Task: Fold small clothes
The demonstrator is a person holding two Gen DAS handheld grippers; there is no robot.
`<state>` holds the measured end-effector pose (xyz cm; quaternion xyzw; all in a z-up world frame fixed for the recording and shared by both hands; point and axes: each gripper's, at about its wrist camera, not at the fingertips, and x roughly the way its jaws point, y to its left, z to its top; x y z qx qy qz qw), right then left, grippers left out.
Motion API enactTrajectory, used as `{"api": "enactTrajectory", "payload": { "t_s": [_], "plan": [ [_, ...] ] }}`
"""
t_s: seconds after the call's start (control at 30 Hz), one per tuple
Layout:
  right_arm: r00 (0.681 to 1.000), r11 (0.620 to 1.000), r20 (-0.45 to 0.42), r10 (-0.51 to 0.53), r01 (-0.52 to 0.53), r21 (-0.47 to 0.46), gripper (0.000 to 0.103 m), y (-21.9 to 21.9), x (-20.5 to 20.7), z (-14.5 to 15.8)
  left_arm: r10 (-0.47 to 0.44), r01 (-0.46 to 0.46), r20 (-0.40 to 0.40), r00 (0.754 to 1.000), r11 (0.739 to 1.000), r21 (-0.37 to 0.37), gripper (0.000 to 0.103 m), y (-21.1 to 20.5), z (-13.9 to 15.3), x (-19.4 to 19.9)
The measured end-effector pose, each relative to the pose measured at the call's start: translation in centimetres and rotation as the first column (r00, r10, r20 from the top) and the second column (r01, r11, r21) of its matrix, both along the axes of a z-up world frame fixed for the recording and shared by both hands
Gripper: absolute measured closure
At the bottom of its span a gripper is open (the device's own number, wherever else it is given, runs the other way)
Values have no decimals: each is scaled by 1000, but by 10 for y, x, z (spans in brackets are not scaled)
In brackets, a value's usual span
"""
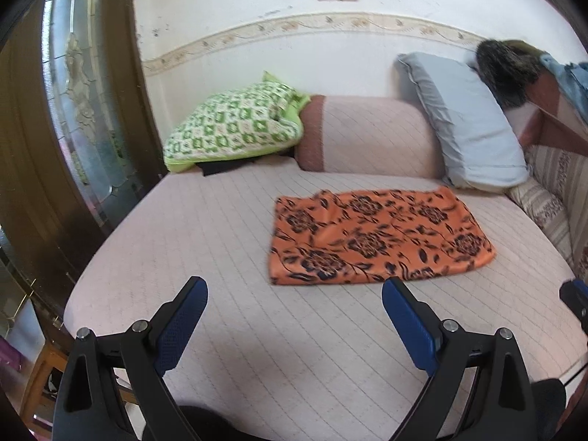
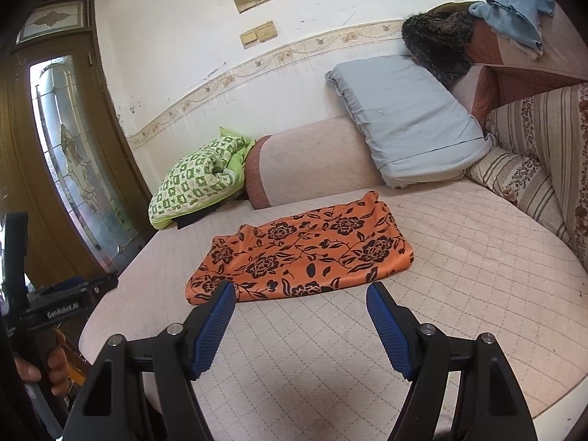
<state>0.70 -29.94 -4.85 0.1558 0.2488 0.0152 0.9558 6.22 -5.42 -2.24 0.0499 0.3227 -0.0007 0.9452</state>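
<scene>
An orange cloth with a black flower print point(image 1: 378, 237) lies folded into a flat rectangle on the pink quilted seat point(image 1: 220, 257). It also shows in the right wrist view point(image 2: 305, 257). My left gripper point(image 1: 294, 294) is open and empty, held above the seat short of the cloth's near edge. My right gripper point(image 2: 301, 294) is open and empty, its fingertips just short of the cloth's near edge. The left gripper's body point(image 2: 62, 303) shows at the left of the right wrist view, held in a hand.
A green patterned cushion point(image 1: 235, 125) lies at the back left, a grey pillow point(image 1: 466, 117) at the back right against the pink backrest point(image 1: 375, 136). Striped floral cushions point(image 2: 533, 169) line the right side. A glass-panelled wooden door point(image 1: 81, 110) stands at the left.
</scene>
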Motion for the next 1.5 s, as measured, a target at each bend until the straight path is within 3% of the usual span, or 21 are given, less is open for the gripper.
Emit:
{"api": "enactTrajectory", "payload": {
  "t_s": [0.5, 1.5],
  "plan": [
    [998, 998, 38, 56, -55, -19, 26, 32, 6, 25, 53, -52, 26, 998, 998, -26, 7, 18, 8, 2],
    [999, 999, 47, 27, -26, -28, 26, 26, 0, 30, -25, 25, 15, 1000, 1000, -5, 7, -10, 6, -6]
  ]
}}
